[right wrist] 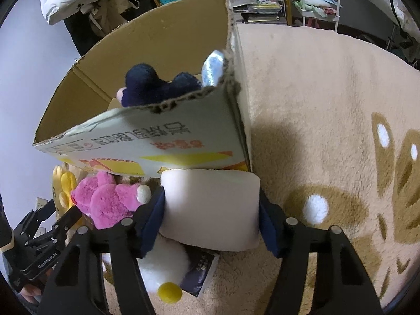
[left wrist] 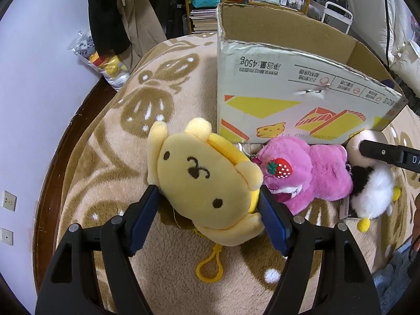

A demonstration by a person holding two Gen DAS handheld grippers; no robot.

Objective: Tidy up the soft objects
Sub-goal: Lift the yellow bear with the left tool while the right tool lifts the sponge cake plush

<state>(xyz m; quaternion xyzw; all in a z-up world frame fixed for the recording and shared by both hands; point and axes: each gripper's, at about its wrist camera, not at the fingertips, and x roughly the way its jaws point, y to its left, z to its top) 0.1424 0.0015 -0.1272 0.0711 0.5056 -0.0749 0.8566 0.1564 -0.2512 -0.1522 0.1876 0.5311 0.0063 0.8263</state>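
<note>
My left gripper is shut on a yellow dog plush and holds it above the rug, in front of the open cardboard box. A pink strawberry plush lies against the box's front wall, with a white and black plush to its right. My right gripper is shut on a pale cream foam block, held low against the box's near wall. A dark blue plush sits inside the box. The pink plush and the white plush lie below my right gripper.
A beige rug with brown patterns covers the surface; it also shows in the right wrist view. A dark small packet lies under the foam block. Shelves with books and hanging clothes stand behind.
</note>
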